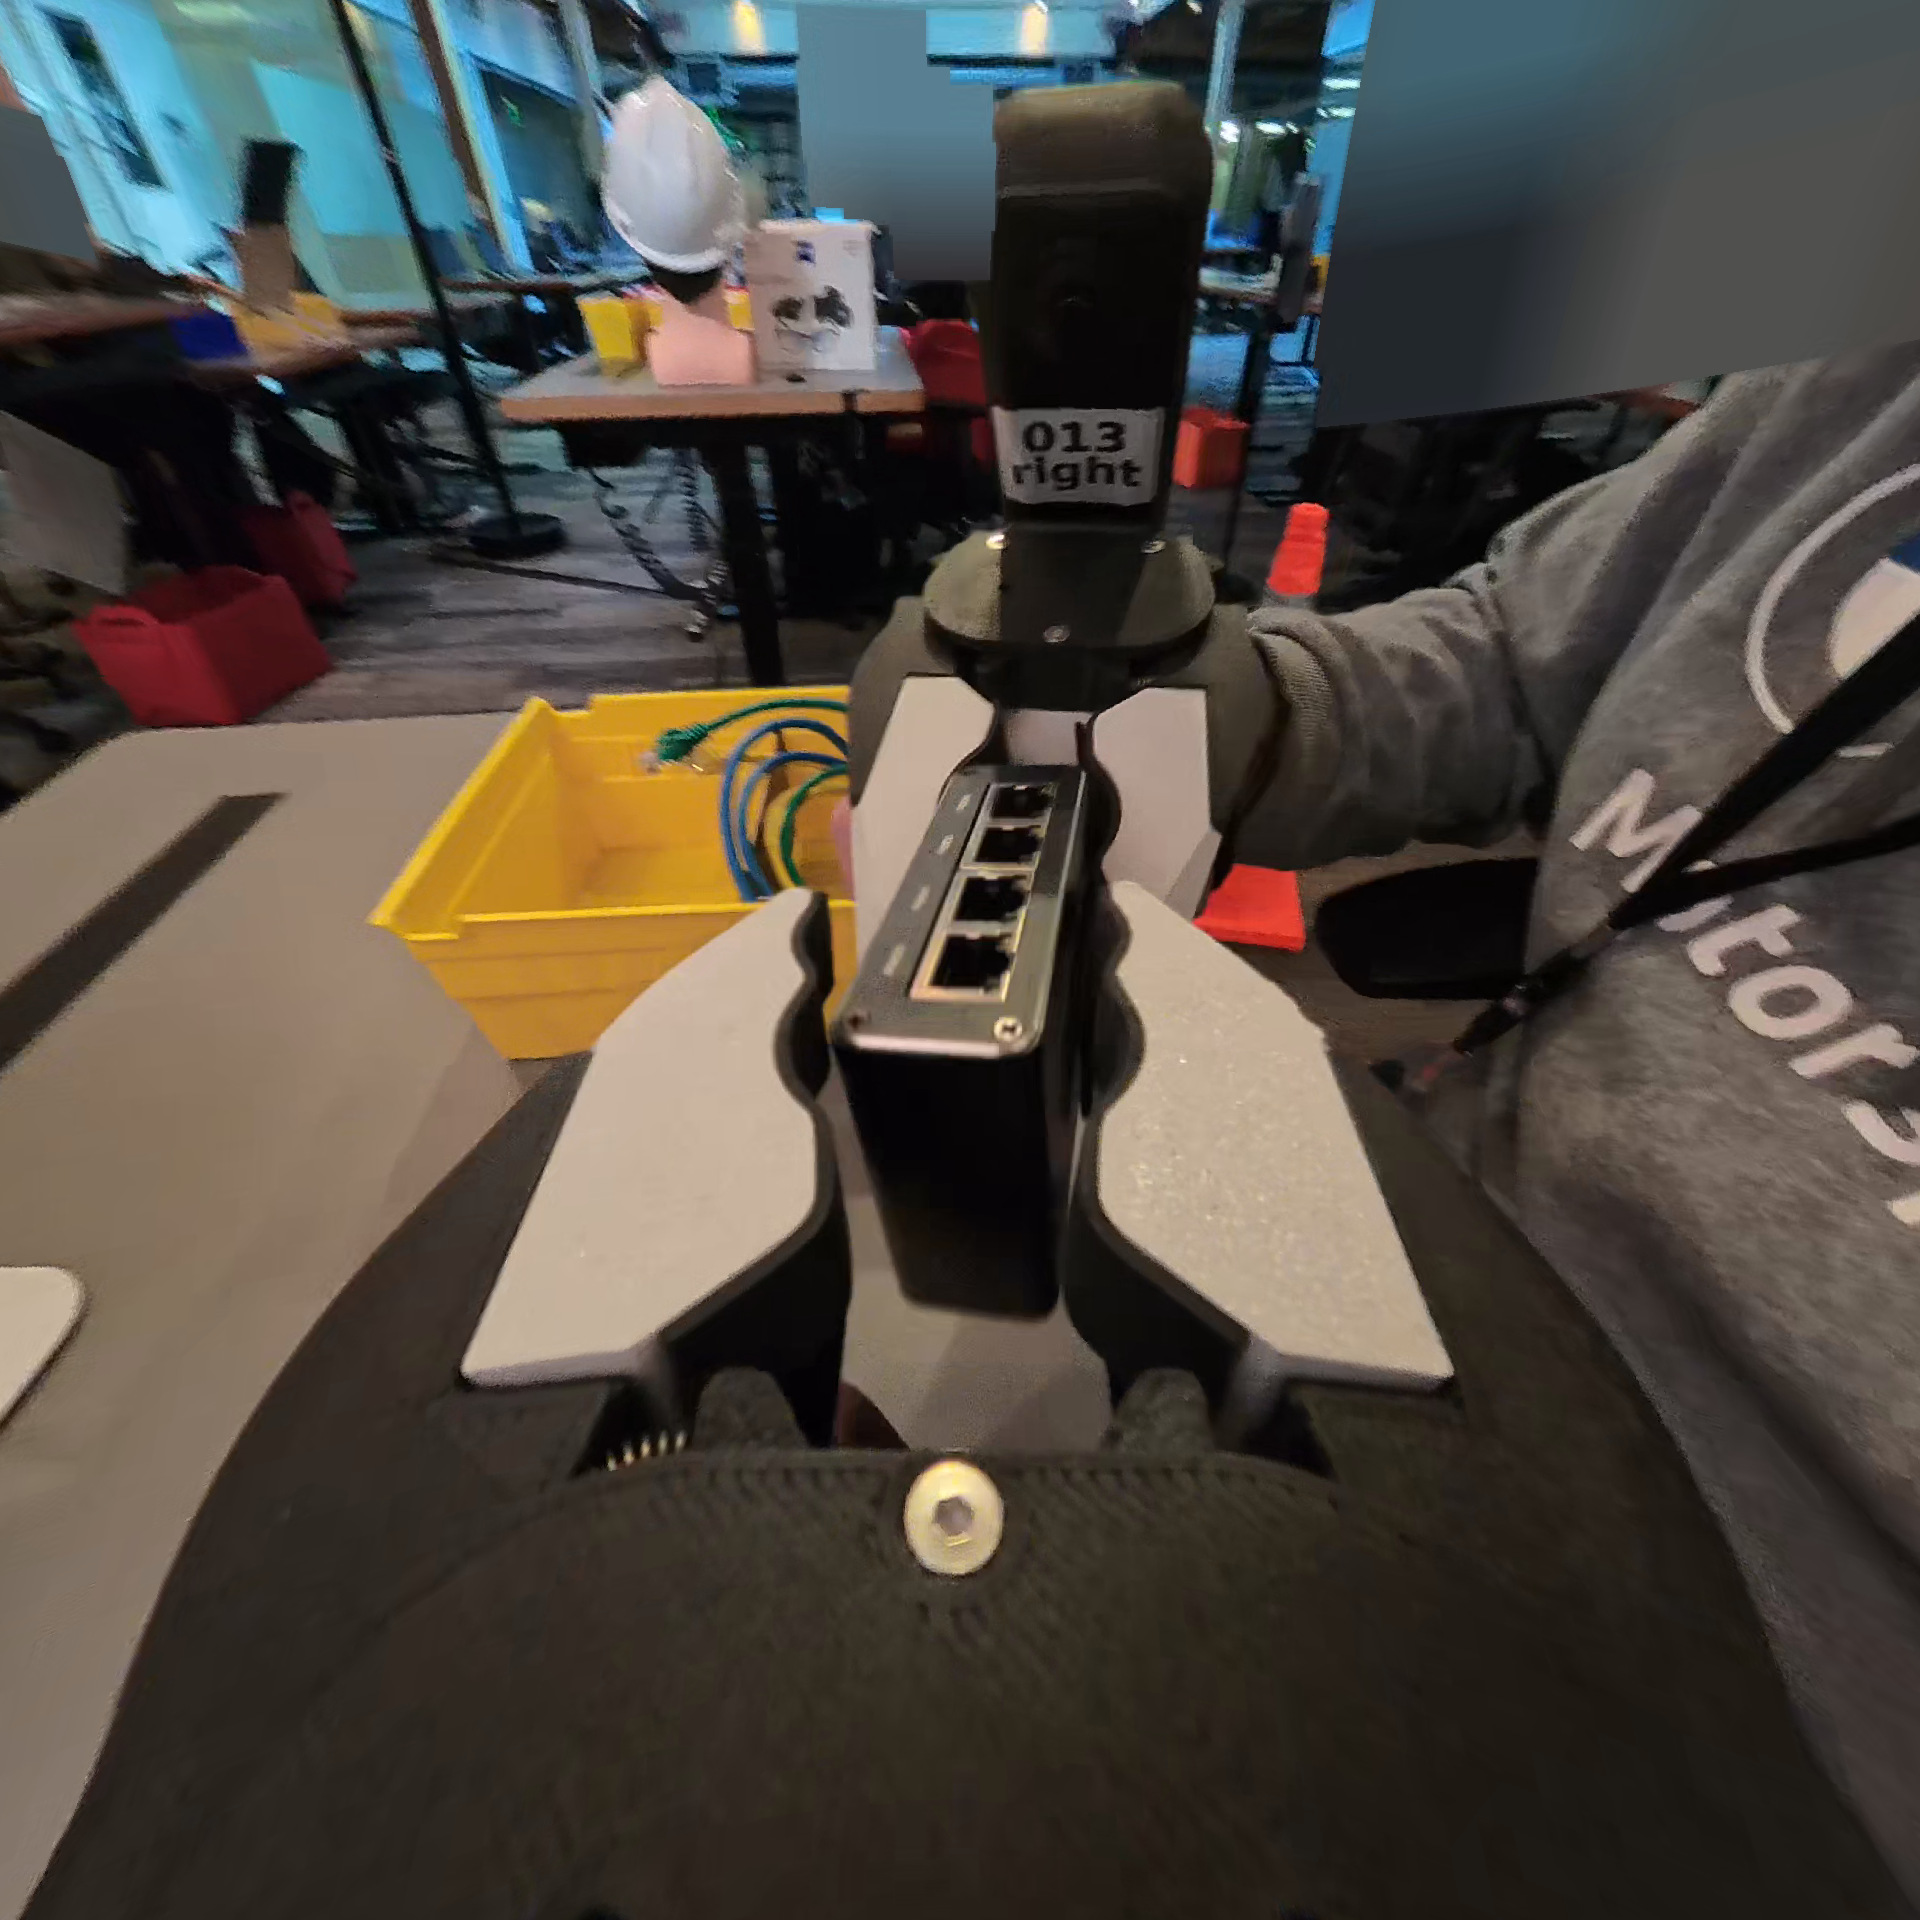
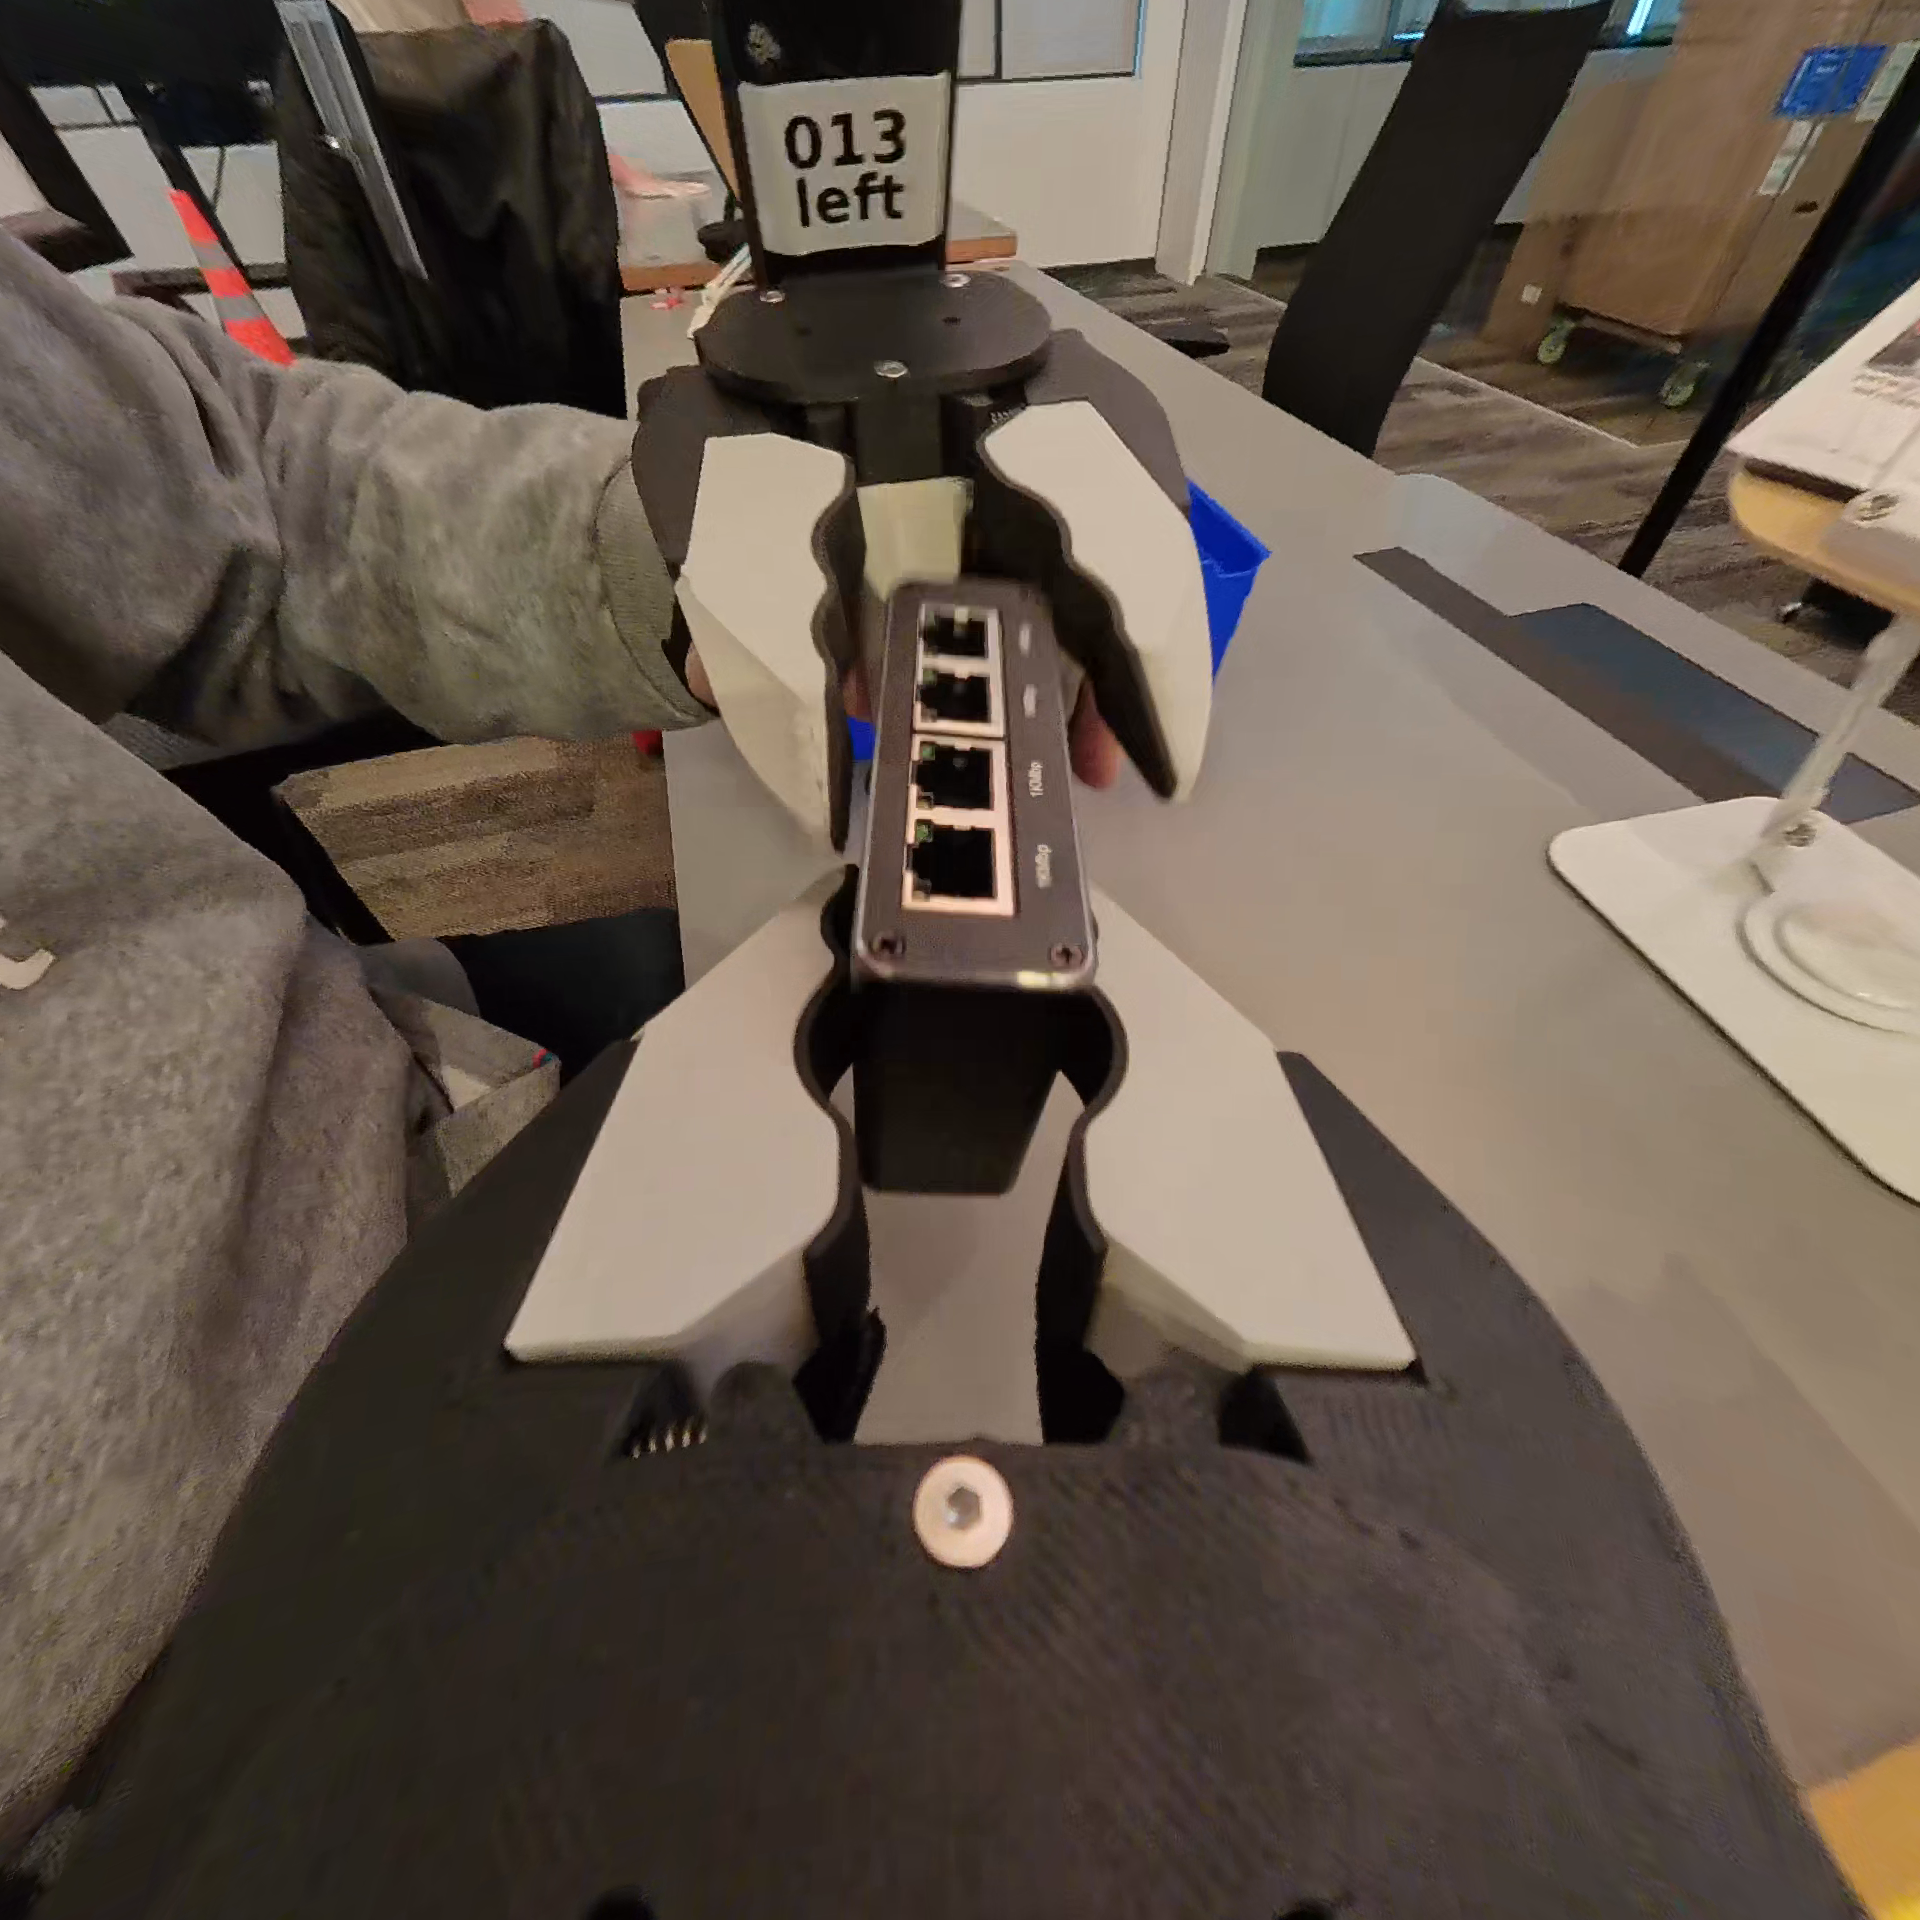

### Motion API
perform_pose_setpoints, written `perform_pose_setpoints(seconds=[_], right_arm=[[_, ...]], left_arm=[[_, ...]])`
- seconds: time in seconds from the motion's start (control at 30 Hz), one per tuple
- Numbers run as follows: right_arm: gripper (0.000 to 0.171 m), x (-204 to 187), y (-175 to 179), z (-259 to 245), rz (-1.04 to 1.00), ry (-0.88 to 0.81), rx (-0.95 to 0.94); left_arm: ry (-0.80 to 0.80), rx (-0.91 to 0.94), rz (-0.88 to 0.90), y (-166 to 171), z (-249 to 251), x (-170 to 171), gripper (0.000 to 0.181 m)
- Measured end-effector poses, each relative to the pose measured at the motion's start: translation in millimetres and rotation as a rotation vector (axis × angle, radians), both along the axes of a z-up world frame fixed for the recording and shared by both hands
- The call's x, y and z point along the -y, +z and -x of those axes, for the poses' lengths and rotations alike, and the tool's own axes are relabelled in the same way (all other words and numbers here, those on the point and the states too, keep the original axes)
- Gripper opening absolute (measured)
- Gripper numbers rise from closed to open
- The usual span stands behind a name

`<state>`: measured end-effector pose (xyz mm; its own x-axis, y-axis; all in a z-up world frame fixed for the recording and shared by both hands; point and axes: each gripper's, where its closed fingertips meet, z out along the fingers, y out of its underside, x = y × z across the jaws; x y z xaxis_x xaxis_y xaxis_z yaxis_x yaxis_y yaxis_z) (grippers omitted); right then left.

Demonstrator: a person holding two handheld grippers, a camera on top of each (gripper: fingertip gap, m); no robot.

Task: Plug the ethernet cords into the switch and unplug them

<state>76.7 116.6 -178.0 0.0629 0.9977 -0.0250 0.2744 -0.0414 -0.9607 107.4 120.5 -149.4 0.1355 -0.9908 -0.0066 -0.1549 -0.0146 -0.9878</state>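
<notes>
- Behind everything is a big workroom with other desks; a white hard hat stands on one of them, at about 11 o'clock in the left wrist view.
- Grey desk carries a yellow bin with blue and green ethernet cords coiled inside (none is plugged in).
- One black switch is held in the air between both tools, its four empty ports facing up.
- Left tool pinches one end of the switch, with its fingers pressed on the two long sides.
- Right tool pinches the other end in the same way; in the left wrist view it shows at 12 o'clock.
- At 3 o'clock in the left wrist view is a person's grey sleeve, and an orange cone stands on the floor behind.
</notes>
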Motion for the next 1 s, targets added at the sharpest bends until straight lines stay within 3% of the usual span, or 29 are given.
perform_pose_setpoints(seconds=[0.13, 0.3, 0.4, 0.67, 1.0], right_arm=[[0.032, -29, 22, -40, -0.1, -0.079, 0.087], [0.033, -107, 46, -130, -0.137, -0.288, 0.249], [0.032, -148, 37, -177, -0.067, -0.363, 0.352], [0.032, -216, -49, -219, 0.104, -0.449, 0.626], [0.033, -211, -144, -205, 0.354, -0.351, 0.849]], left_arm=[[0.181, -0.006, -0.107, 13, 19, -27, 0.053], [0.253, -0.059, -0.145, 6, 37, -33, 0.051], [0.266, -0.098, -0.136, -8, 41, -30, 0.05], [0.265, -0.178, -0.118, -45, 38, -20, 0.045], [0.244, -0.236, -0.097, -75, 32, -19, 0.045]])
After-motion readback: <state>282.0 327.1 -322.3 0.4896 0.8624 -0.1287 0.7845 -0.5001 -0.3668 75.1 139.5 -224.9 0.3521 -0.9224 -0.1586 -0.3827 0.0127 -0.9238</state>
